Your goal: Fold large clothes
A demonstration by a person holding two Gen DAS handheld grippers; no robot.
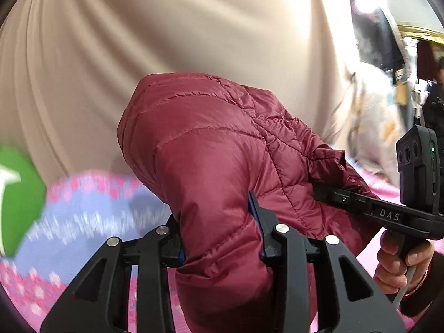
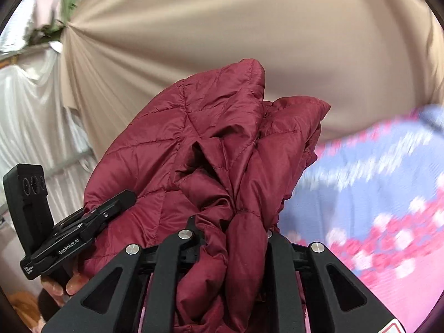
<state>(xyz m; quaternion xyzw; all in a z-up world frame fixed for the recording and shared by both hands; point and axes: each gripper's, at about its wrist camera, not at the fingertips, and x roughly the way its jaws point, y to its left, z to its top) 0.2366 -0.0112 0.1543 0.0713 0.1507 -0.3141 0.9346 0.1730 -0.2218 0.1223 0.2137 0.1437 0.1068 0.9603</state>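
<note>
Jacket (image 1: pixel 216 149) bunched between both grippers, above the bedspread (image 1: pixel 91 208), before the curtain (image 1: pixel 166 27).

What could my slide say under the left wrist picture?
Left gripper pinches a puffy red jacket above the flowery blanket.

1. We see a maroon quilted jacket (image 1: pixel 216 149), its stitching forming diamond shapes.
2. We see a bedcover (image 2: pixel 374 194) in lilac and pink with pale flower-like spots.
3. We see a plain beige curtain (image 1: pixel 166 27) behind.
4. We see both grippers, left (image 1: pixel 219 238) and right (image 2: pixel 230 238), in black.
</note>
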